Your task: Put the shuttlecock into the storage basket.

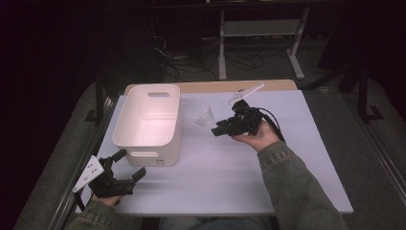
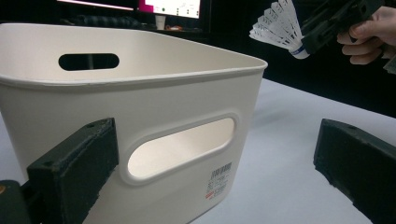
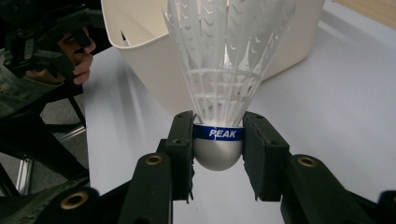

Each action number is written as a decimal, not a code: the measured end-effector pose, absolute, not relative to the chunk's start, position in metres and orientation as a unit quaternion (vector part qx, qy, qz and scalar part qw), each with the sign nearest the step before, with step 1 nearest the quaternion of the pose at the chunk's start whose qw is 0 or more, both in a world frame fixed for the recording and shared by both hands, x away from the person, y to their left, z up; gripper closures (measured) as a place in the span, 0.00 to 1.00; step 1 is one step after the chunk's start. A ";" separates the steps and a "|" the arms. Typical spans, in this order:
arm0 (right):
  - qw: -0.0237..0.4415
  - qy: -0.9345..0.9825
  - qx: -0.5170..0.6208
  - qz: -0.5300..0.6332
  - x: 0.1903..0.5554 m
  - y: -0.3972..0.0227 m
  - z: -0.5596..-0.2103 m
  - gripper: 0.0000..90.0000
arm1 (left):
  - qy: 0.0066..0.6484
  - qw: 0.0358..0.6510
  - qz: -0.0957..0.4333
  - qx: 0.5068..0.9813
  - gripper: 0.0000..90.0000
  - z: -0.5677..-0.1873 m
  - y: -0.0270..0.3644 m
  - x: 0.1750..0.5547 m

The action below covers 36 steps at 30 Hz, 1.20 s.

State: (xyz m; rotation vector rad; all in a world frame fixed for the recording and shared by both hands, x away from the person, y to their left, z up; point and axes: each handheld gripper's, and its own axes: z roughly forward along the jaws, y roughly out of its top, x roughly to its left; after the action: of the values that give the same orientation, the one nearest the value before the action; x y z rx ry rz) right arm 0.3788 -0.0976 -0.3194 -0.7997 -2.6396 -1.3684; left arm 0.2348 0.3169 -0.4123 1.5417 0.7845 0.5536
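the table (image 1: 287, 182) is the biggest thing here, flat and pale, and on its left part sits the white bin (image 1: 148, 122) with its open top facing up. the left gripper (image 1: 125, 165) waits low by the near side of the bin with its two jaws spread wide and nothing between them, and from its own view the bin wall with the handle hole is just past them. the right gripper (image 1: 215, 130) is up above the table, to the right of the bin, and its jaws are pinching the shuttlecock (image 3: 219, 70) by its round grey cork, right at the blue band. the shuttlecock is in the air, near the bin but not over it yet. its long line runs straight out along the jaws, with the cork end back between the jaws and the white feather skirt fanning out toward the bin. i think the job is to put it in the bin. what could go wrong: the cork is round and smooth, so it could slip or twist out if the hand jerks. the feathers could bump the bin rim and bend if the hand comes in too low. if the jaws let go too soon, it lands on the table beside the bin.
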 end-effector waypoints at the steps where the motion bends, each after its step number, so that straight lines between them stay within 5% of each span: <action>1: 0.031 -0.858 -0.259 -0.442 0.379 -0.096 -0.318 0.71 | 0.341 0.616 0.240 0.669 0.00 -0.412 0.317 0.235; 36: 0.036 -0.865 -0.237 -0.441 0.393 -0.050 -0.283 0.71 | 0.339 0.618 0.240 0.667 0.00 -0.413 0.317 0.236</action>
State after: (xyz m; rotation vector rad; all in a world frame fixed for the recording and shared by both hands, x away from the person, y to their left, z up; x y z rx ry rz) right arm 0.3925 -0.0501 -0.2835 -0.7272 -2.6568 -1.3556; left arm 0.2356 0.3166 -0.4127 1.5348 0.7795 0.5529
